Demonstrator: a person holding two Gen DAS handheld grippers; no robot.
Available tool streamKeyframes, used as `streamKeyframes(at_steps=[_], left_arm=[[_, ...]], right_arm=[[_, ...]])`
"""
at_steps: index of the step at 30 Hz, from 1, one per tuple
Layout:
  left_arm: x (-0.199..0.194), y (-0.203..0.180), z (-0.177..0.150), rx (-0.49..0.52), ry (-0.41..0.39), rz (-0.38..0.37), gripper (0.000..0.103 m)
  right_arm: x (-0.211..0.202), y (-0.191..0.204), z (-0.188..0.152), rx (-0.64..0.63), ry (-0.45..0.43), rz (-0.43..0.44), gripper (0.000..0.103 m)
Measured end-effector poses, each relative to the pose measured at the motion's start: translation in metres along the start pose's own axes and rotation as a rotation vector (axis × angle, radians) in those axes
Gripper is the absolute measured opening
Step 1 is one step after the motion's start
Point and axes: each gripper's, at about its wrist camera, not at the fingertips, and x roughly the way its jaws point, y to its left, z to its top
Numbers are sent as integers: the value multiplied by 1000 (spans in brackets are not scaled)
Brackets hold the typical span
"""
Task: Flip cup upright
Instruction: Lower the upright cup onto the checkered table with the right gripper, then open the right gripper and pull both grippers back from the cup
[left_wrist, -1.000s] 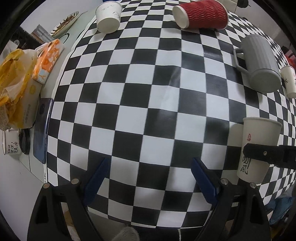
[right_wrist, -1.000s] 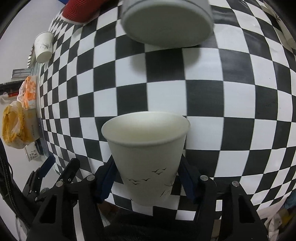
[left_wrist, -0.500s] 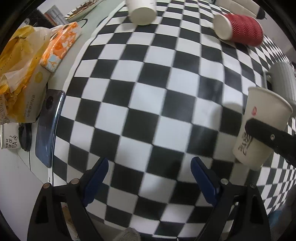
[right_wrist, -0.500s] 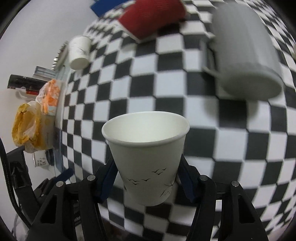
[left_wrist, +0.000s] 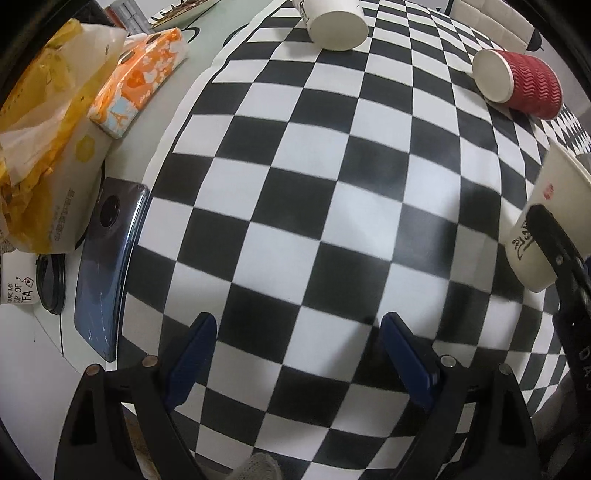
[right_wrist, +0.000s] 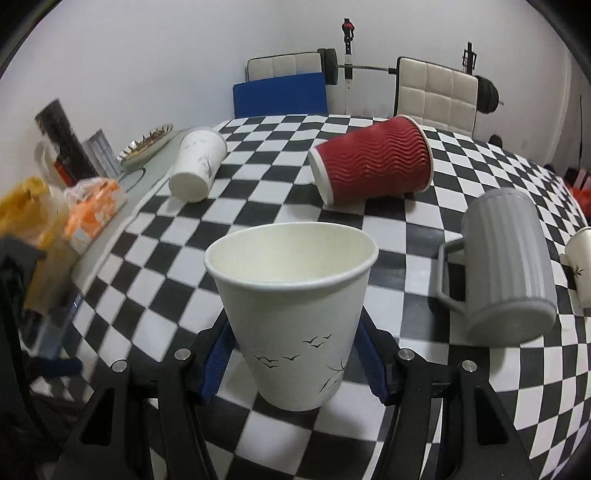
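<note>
My right gripper (right_wrist: 291, 358) is shut on a white paper cup (right_wrist: 295, 310) printed with small birds. The cup is held mouth up over the checkered cloth (right_wrist: 184, 266). The same cup shows at the right edge of the left wrist view (left_wrist: 543, 229), tilted, with a black finger across it. My left gripper (left_wrist: 295, 354) is open and empty above the cloth (left_wrist: 295, 184). A red ribbed cup (right_wrist: 373, 166) lies on its side at the far middle. A white cup (right_wrist: 197, 162) lies on its side at the far left.
A grey mug (right_wrist: 506, 266) lies on its side to the right, with another white cup (right_wrist: 581, 258) behind it. Left of the cloth are a phone (left_wrist: 107, 266), an orange tissue pack (left_wrist: 140, 81) and a yellow bag (left_wrist: 37, 110). Chairs and a barbell stand beyond the table.
My right gripper has tipped up from looking down at the cloth to looking across the table, with the cup still in it. The left gripper has swung left; the held cup moved to its right edge.
</note>
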Motion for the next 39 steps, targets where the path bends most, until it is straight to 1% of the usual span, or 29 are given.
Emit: streamKeyframes(at_steps=[4,6,7,8,11,14,15,16,20,21,22,23,25,27,29,30,31,39], left_arm=[[2,13,-10,-1,0,-10,91],[1,18,-18,6,-7,-13,91],[-1,16,-28,10,-14,-13,91],[-3,17,-31,15,-21,-15,91],[-12,18,-38,34,-58,4,91],[-25,20,-45,51,-100,25,91],[-30,21,-46,53,-111,25,94],[-37,21,-49,59,-136,32,97],[-76,16,-60,89,-237,57,97],[-89,4,-61,91,-252,57,97],[-100,2,-64,91,-269,54,97],[-112,-12,-66,90,-280,50,97],[-132,-19,-74,88,-311,33,98],[-150,-20,-76,85,-340,28,98],[-169,-24,-84,78,-366,9,98],[-176,-26,-80,77,-375,1,98],[-185,-27,-84,78,-386,-7,98],[-267,-28,-126,88,-487,-55,98]], right_arm=[[-6,2,-11,-9,10,-10,65],[-7,1,-18,-4,40,-5,66],[-6,2,-21,0,64,-5,67],[-4,1,-24,6,90,-4,72],[-8,-1,-32,28,131,15,86],[-18,0,-37,25,159,-11,88],[-25,-2,-38,32,167,-18,88],[-32,-3,-40,40,174,-34,88],[-68,-16,-40,110,203,-124,88],[-82,-22,-39,138,201,-141,88],[-90,-25,-37,147,199,-161,88],[-100,-28,-35,157,195,-175,88],[-121,-34,-31,172,195,-195,89],[-141,-35,-26,168,193,-197,89],[-160,-34,-22,156,190,-196,89],[-169,-35,-19,154,187,-199,89],[-178,-34,-16,150,180,-205,89],[-273,-36,-2,162,121,-198,89]])
